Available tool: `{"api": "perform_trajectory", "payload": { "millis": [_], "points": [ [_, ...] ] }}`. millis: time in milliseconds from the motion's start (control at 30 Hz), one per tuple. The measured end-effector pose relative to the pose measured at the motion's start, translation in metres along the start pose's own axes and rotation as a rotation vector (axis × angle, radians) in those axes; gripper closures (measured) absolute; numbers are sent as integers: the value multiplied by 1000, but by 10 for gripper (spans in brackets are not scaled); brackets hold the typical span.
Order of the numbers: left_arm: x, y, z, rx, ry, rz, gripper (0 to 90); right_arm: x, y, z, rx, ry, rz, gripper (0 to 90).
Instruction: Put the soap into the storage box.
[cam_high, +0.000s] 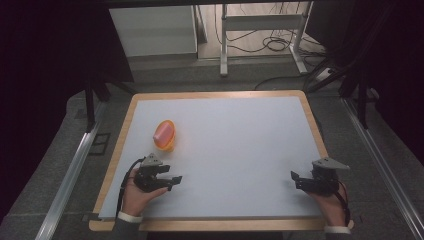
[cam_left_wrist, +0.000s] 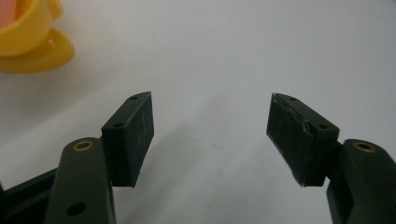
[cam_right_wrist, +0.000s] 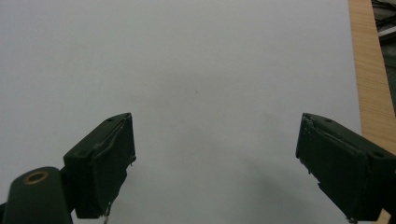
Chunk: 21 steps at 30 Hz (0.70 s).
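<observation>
A yellow cup with a pink inside (cam_high: 164, 134) lies tipped on the white table sheet, left of the middle; its rim and base also show at the upper left corner of the left gripper view, yellow cup (cam_left_wrist: 32, 39). My left gripper (cam_high: 174, 181) rests low over the sheet below and a little right of the cup, jaws open with nothing between them (cam_left_wrist: 210, 135). At the right front of the table my right gripper (cam_high: 296, 180) points left, also open and empty (cam_right_wrist: 215, 163).
The white sheet (cam_high: 235, 145) lies on a wooden table whose rim (cam_high: 315, 125) frames it; that wooden edge (cam_right_wrist: 371, 84) runs down the right side of the right gripper view. Metal rails flank the table, and desk legs and cables stand behind.
</observation>
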<state>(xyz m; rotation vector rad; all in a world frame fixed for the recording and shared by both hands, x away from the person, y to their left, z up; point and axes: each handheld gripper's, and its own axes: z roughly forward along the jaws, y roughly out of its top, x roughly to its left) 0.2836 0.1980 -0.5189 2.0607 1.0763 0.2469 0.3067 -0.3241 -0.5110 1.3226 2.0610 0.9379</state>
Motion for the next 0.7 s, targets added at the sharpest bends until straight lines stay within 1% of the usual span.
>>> {"api": "perform_trajectory", "payload": {
  "millis": [67,133,200,300,367,500,600,633,700],
  "points": [
    [0,-2,-1,-11,-8,-12,320,1,1,0,-2,1,-4,114],
    [0,-4,-2,-12,2,-17,319,2,2,-1,-7,8,-5,113],
    [0,-5,-3,-14,9,-19,319,3,3,-2,-12,12,-8,113],
    [0,-5,-2,-14,8,-15,316,5,3,-1,-17,17,-19,113],
    [1,-5,-2,-12,6,-7,309,6,3,0,-15,25,-20,113],
    [2,-6,-1,-9,10,-10,298,9,4,1,-17,42,-32,113],
    [3,-6,-2,-13,8,-20,293,12,5,2,-16,47,-44,113],
    [4,-6,-2,-16,12,-24,287,14,6,2,-18,58,-48,113],
    [5,-6,-4,-26,12,-29,286,15,6,2,-18,64,-47,113]
  ]
}}
